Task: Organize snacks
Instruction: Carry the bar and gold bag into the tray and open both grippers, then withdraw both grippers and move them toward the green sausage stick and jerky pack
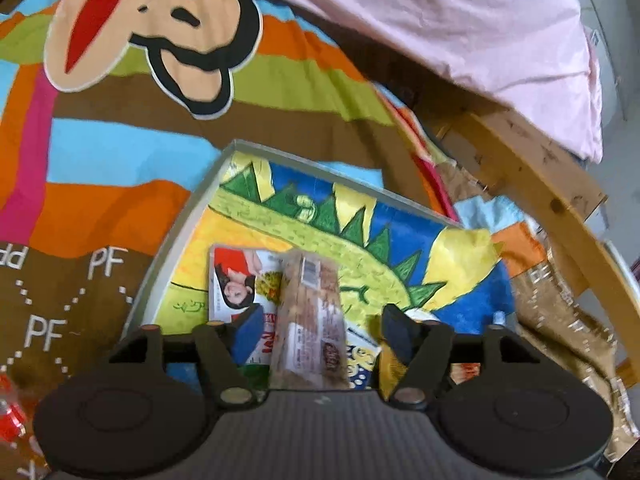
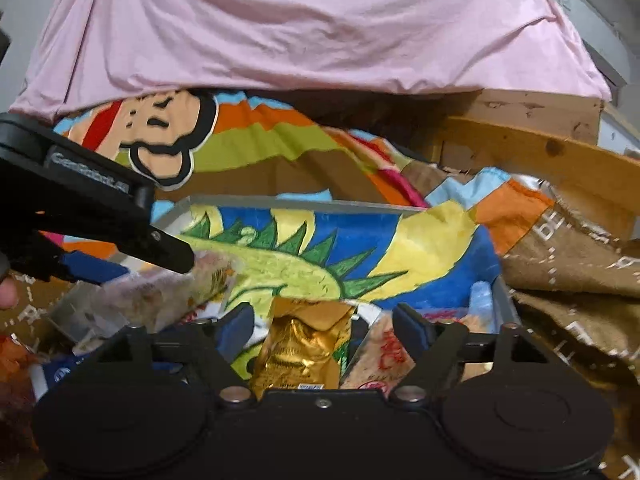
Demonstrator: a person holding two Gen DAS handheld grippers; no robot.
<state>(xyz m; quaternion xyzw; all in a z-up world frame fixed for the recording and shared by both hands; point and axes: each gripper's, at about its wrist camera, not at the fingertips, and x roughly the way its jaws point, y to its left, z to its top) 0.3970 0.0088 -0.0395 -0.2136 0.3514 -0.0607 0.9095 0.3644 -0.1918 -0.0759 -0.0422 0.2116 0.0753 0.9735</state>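
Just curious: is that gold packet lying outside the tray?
No, the gold packet lies inside the tray, between the right gripper's open fingers.

Gold snack packet (image 2: 298,354), striped cartoon-monkey blanket (image 1: 120,140), pink sheet (image 2: 300,28), dinosaur-print tray (image 1: 176,236)

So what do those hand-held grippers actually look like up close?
Each hand-held gripper is matte black plastic. The left hand-held gripper and right hand-held gripper both have two round black discs on a ribbed base, angled linkage bars with metal pivot pins, and dark blue pads on the fingers. White lettering, too blurred to read, marks the left one's side.
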